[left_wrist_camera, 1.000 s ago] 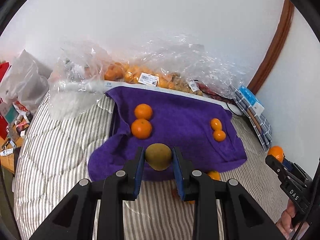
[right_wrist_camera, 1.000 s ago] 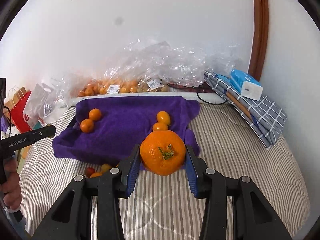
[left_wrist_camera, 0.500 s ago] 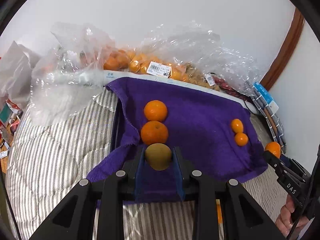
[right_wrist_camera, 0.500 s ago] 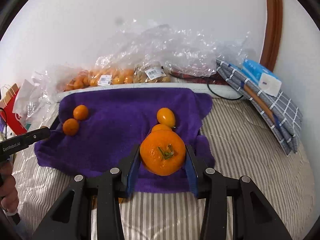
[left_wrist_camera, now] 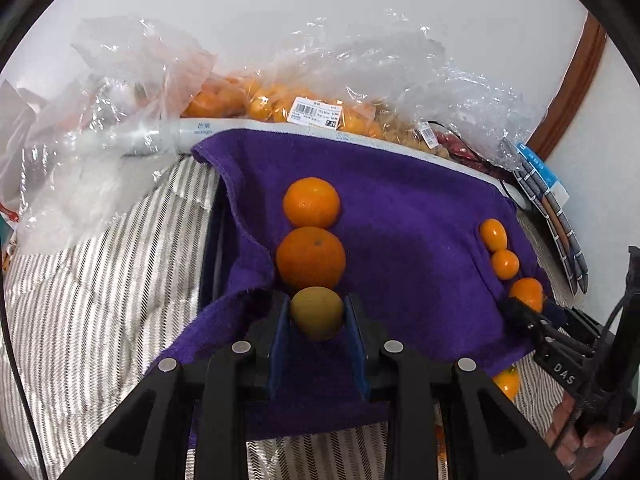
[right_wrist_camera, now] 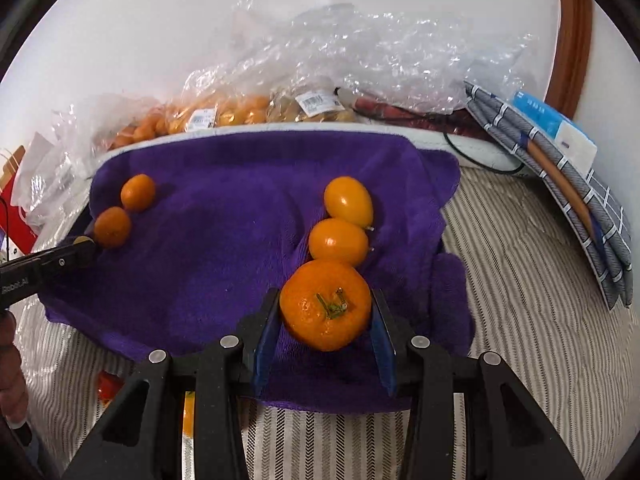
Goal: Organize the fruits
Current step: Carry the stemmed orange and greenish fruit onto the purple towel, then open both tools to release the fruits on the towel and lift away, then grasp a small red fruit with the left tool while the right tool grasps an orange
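Plush matt purple towel (right_wrist_camera: 224, 248), crinkled glossy clear plastic bags (right_wrist_camera: 360, 52), and a dimpled shiny mandarin (right_wrist_camera: 325, 305)

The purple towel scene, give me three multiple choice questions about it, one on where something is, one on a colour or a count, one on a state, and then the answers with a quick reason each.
1. Where is the fruit held by the left gripper?
A. inside a plastic bag
B. just in front of the two oranges lined up on the purple towel
C. on the blue box

2. What colour is that fruit?
A. greenish-brown
B. bright red
C. white

3. What is the right gripper doing?
A. hanging open with nothing in it
B. shut on a towel corner
C. shut on a large orange with a green stem

Answers:
1 B: the greenish-brown fruit sits right behind the near orange and far orange.
2 A: its skin is dull olive-brown.
3 C: both pads press the large orange.
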`<state>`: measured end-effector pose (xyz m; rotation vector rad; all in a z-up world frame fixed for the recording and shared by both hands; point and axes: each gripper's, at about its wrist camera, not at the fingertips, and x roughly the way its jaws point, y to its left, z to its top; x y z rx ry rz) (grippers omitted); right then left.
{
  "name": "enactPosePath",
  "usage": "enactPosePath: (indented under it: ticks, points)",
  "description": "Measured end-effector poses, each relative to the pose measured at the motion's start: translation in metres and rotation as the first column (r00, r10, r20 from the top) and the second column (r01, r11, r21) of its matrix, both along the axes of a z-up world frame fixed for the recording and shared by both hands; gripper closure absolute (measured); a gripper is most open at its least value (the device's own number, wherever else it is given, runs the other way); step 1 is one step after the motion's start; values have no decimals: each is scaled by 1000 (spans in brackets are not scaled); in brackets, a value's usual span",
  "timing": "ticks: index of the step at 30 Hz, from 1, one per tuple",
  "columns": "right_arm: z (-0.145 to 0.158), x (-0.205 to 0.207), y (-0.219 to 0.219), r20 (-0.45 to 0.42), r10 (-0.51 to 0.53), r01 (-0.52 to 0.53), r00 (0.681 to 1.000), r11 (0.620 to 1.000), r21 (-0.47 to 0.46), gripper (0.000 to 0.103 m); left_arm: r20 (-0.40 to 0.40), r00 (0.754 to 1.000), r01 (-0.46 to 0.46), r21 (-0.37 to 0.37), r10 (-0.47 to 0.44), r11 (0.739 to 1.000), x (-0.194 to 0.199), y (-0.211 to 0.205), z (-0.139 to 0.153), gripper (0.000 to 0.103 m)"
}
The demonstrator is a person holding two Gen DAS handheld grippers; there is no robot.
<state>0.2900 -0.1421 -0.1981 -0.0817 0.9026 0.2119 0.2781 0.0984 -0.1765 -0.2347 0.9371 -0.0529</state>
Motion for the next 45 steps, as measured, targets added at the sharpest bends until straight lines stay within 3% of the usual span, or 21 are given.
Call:
enactPosePath:
  ticks: [9,15,18,22,26,31,45]
  points:
    - [-6,0,2,1,3,-3,1000,1000,-7,58,-9,1000,7,57,-7,998,0,-6,-4,76]
    - [11,-8,-2,35,-21,21,999,1000,-19,47,-6,1000,6,37,-6,999,-2,-4,-2,76]
    - [22,-19,-4,57,-18,19,998,1000,-18,42,-11,1000,2,19,-2,1000,-3,-3,1,71]
    - [33,-36,-3,74,-8,10,997,1000,-29,42,-3,1000,-1,18,1,1000,-7,-3,10,70]
    - [33,-52,-2,51,21,-20,999,1000,-17,43,33,999,-9,14,9,1000,-17,-1,26,59]
    - [31,-72,5,42,81,-81,996,997,8,47,54,998,-23,-17,24,1000,-35,5,37,57]
    - [-2,-71,27,-33,142,-140,989,989,55,55,-2,999,-54,22,54,998,-86,22,21,57]
